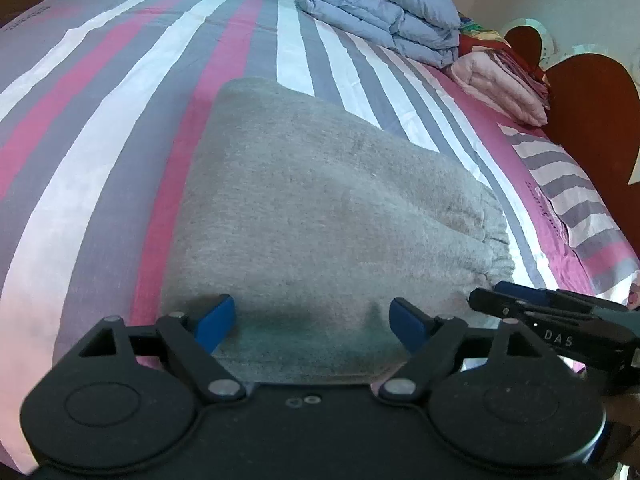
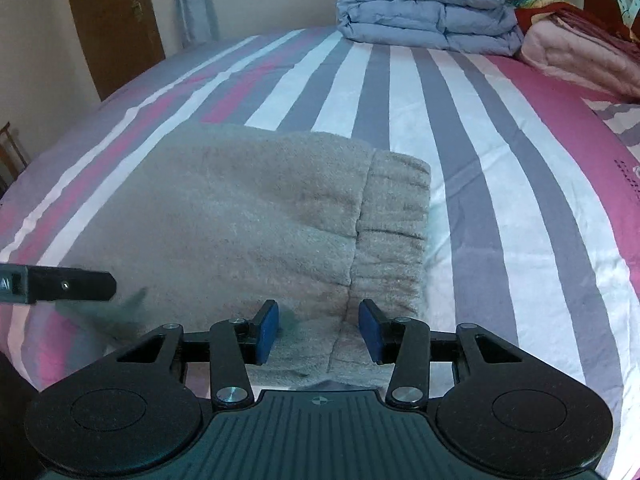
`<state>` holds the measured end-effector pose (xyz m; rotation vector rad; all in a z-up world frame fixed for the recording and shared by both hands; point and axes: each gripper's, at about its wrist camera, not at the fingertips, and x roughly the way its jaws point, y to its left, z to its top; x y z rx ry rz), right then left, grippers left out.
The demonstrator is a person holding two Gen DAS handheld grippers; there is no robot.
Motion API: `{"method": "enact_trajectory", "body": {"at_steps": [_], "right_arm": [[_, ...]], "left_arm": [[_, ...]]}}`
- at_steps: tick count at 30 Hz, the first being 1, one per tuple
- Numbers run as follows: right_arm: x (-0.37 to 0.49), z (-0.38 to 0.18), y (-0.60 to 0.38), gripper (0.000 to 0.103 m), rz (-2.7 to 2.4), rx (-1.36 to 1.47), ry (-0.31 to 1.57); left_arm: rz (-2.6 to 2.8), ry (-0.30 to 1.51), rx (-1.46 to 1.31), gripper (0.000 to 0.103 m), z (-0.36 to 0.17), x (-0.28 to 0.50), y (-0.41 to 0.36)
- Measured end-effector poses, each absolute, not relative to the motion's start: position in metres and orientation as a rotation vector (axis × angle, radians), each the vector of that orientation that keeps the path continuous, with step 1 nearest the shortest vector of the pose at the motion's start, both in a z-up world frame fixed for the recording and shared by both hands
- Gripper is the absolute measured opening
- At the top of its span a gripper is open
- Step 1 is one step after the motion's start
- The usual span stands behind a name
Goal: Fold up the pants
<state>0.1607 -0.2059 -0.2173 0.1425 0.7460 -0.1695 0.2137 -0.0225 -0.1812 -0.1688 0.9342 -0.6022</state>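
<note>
Grey fleece pants (image 1: 320, 216) lie folded in a compact stack on the striped bed sheet (image 1: 100, 152); the elastic waistband (image 2: 394, 232) faces right. My left gripper (image 1: 314, 320) is open, its blue pads (image 1: 216, 318) straddling the near edge of the pants, holding nothing. My right gripper (image 2: 319, 330) is open over the near edge by the waistband, empty. The right gripper also shows in the left wrist view (image 1: 552, 312); the left gripper's finger shows in the right wrist view (image 2: 72, 280).
A folded blue duvet (image 2: 428, 12) and a pink quilt (image 2: 580, 56) lie at the far end of the bed (image 2: 500, 168). A striped pillow (image 1: 576, 200) and a red-brown headboard (image 1: 592, 112) are on the right. A wooden door (image 2: 112, 20) is far left.
</note>
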Motion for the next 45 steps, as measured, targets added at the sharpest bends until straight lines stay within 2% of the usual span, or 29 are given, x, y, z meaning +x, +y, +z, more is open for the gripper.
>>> {"method": "enact_trajectory", "body": {"at_steps": [5,7,9,18,28,32,33,34,36,45], "right_arm": [[0.153,-0.191,-0.194,0.047,-0.173,0.159,0.700],[0.148,-0.180,-0.189,0.062,-0.167,0.164,0.656],[0.143,-0.175,-0.186,0.066,-0.157,0.179,0.622],[0.142,-0.164,-0.175,0.066,-0.157,0.209,0.604],[0.135,-0.191,-0.176,0.066,-0.188,0.154,0.686],[0.126,-0.188,-0.181,0.066,-0.186,0.190,0.671],[0.123,-0.186,-0.184,0.068,-0.188,0.211,0.657],[0.120,-0.183,-0.189,0.076,-0.196,0.239,0.644],[0.115,-0.178,-0.199,0.084,-0.218,0.288,0.620],[0.113,-0.178,-0.211,0.084,-0.251,0.288,0.649]], "left_arm": [[-0.576,0.946,-0.197,0.078,-0.175,0.213,-0.017],[-0.568,0.949,-0.190,0.078,-0.173,0.212,-0.017],[-0.566,0.942,-0.179,0.078,-0.170,0.208,-0.019],[-0.523,0.905,-0.085,0.081,-0.161,0.199,-0.023],[-0.497,0.872,0.001,0.083,-0.155,0.191,-0.028],[-0.509,0.865,0.007,0.087,-0.152,0.190,-0.026],[-0.506,0.862,0.003,0.087,-0.151,0.190,-0.024],[-0.499,0.861,-0.004,0.087,-0.150,0.192,-0.021],[-0.491,0.866,-0.018,0.087,-0.150,0.197,-0.016],[-0.410,0.856,-0.033,0.087,-0.152,0.214,0.006]]}}
